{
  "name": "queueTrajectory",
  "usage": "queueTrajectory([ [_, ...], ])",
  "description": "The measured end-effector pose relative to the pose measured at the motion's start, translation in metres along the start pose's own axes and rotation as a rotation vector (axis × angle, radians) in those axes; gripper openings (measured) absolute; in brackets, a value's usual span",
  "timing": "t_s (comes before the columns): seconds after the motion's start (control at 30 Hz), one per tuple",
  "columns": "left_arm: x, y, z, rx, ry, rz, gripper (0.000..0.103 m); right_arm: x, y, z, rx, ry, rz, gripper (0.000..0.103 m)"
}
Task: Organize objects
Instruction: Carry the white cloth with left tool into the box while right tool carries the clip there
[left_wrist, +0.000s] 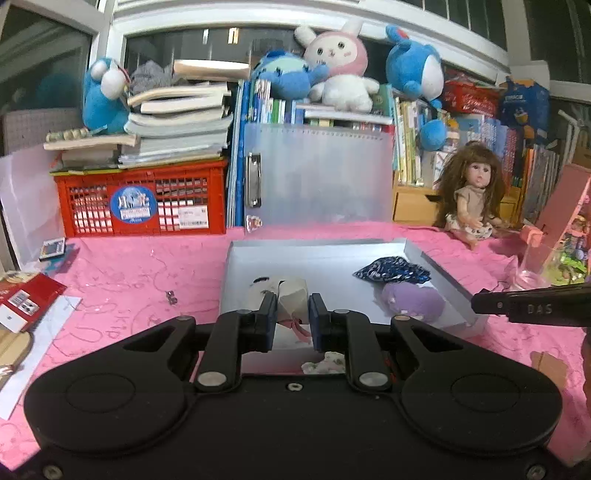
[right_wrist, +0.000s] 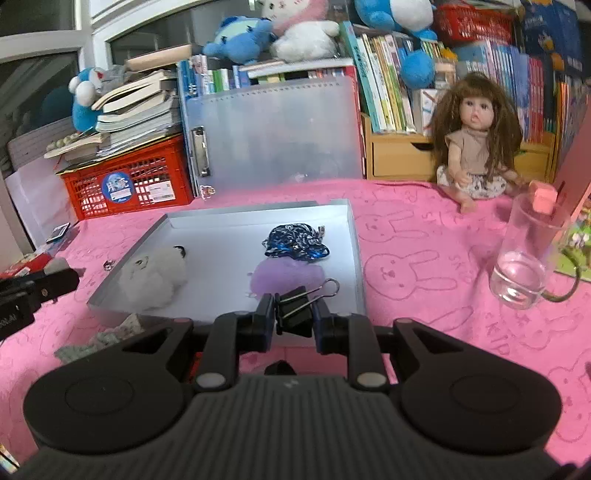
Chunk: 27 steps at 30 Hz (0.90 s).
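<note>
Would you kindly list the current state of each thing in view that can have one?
Left hand-held gripper: shut on a small white pouch.
Right hand-held gripper: shut on a black binder clip.
Grey tray: holds a white plush, purple plush and blue patterned cloth.
Glass: upright, empty.
Doll: sitting upright.

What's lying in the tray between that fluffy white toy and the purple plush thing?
Nothing. In the right wrist view, the tray floor is bare between the white fluffy toy and the purple plush. The dark patterned cloth lies behind the plush.
</note>
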<state>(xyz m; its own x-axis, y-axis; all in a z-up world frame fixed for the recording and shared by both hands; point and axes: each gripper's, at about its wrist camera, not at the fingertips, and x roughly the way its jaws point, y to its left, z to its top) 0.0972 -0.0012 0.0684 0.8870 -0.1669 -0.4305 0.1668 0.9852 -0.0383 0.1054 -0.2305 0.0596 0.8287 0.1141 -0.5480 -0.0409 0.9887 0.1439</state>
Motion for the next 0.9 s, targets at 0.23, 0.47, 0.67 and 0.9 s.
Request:
queueTrajectory([
  [0.23,0.037,0.006,-0.002,-0.035,0.051,0.0,0.018,0.024,-0.004,0.007,0.03,0.045,0.014,0.025],
  [0.47,0.063,0.005,-0.004,-0.045,0.1,0.003,0.018,0.044,0.001,0.012,0.014,0.081,0.01,0.025],
  [0.67,0.093,0.014,-0.005,-0.1,0.185,-0.014,0.018,0.061,0.001,0.012,0.021,0.12,0.011,0.025],
  [0.9,0.113,0.018,-0.002,-0.101,0.209,-0.011,0.018,0.076,-0.003,0.017,0.04,0.139,0.012,0.025],
])
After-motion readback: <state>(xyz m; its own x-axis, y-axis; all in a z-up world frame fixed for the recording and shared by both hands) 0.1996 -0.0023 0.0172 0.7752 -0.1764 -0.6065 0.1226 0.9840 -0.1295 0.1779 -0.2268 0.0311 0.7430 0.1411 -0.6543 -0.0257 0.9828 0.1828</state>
